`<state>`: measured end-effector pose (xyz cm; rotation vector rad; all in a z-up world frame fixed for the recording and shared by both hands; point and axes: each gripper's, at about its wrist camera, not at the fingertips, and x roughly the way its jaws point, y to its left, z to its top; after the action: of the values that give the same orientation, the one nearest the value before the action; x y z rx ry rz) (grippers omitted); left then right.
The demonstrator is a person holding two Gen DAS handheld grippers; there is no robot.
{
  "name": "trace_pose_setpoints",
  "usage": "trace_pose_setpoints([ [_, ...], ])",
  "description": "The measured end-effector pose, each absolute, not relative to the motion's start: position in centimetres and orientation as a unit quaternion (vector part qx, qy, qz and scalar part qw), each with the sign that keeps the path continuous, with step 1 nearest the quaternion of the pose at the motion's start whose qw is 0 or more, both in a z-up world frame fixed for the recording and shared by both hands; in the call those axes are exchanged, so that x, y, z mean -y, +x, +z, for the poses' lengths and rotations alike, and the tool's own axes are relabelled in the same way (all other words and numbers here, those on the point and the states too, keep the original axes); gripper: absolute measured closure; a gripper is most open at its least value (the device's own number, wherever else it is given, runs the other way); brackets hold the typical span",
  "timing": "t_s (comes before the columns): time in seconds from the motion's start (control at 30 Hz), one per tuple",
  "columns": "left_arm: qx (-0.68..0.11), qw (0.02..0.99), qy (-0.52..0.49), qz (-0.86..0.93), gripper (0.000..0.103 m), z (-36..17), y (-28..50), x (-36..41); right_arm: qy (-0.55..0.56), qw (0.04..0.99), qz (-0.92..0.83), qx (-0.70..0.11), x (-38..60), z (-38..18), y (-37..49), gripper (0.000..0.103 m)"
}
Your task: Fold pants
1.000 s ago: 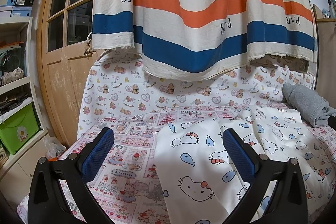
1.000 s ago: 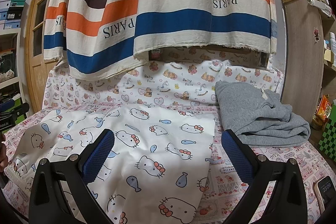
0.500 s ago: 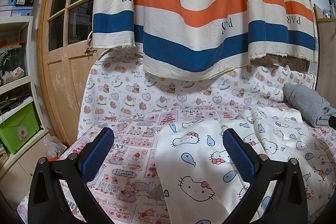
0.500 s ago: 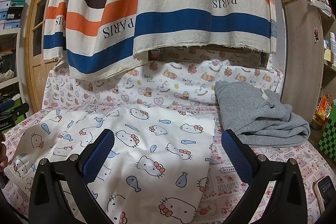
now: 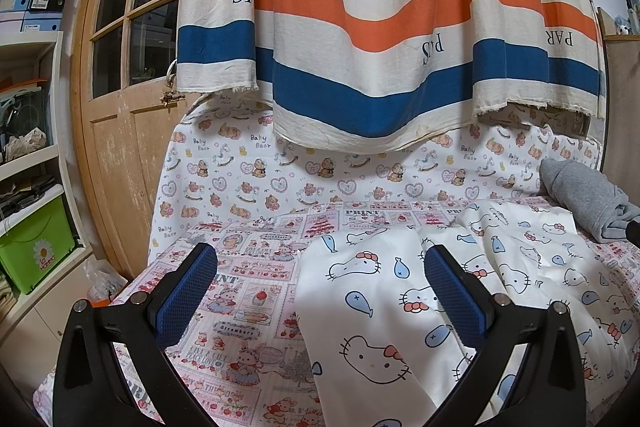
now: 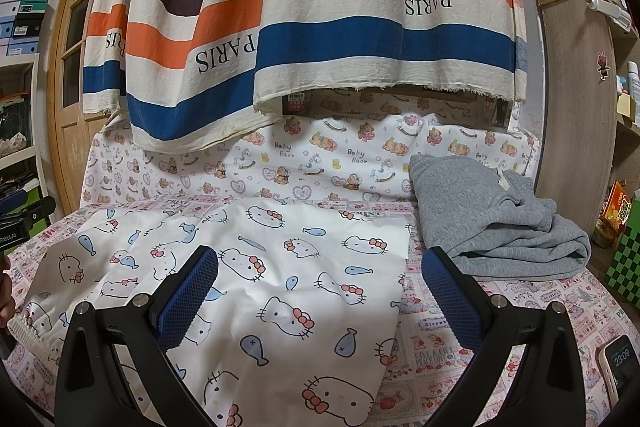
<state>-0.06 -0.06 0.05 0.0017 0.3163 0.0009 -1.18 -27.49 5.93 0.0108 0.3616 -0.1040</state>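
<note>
White cat-print pants lie spread flat on the pink printed sheet; in the left wrist view their left part shows with a crease. A folded grey garment rests at the right rear, also visible as grey cloth at the far right. My right gripper hovers open above the pants' right half, holding nothing. My left gripper hovers open over the pants' left edge, also with nothing in it. The left gripper's tip pokes in at the left edge of the right wrist view.
A striped curtain hangs over the back of the surface. A wooden door and shelves with a green bin stand to the left. To the right are a wooden cabinet and a phone on the sheet.
</note>
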Motion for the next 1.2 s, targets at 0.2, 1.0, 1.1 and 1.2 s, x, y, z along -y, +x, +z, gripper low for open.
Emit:
trace_pose_setpoints([
  [0.2,-0.153,0.988,0.001,0.001,0.000,0.05,-0.17,-0.05,0.004,0.983,-0.045,-0.179,27.47,5.92,-1.24,0.001],
  [1.0,-0.154,0.988,-0.001,0.006,0.000,0.00,-0.20,-0.24,0.007,0.981,-0.049,-0.187,27.60,5.72,-1.01,0.001],
  [1.1,-0.153,0.988,0.000,0.006,0.000,-0.04,-0.22,-0.24,0.007,0.981,-0.049,-0.186,27.52,5.76,-0.99,0.001],
  [1.2,-0.153,0.988,-0.001,0.006,0.000,-0.02,-0.23,-0.28,0.007,0.982,-0.051,-0.184,27.38,5.82,-1.11,0.001],
])
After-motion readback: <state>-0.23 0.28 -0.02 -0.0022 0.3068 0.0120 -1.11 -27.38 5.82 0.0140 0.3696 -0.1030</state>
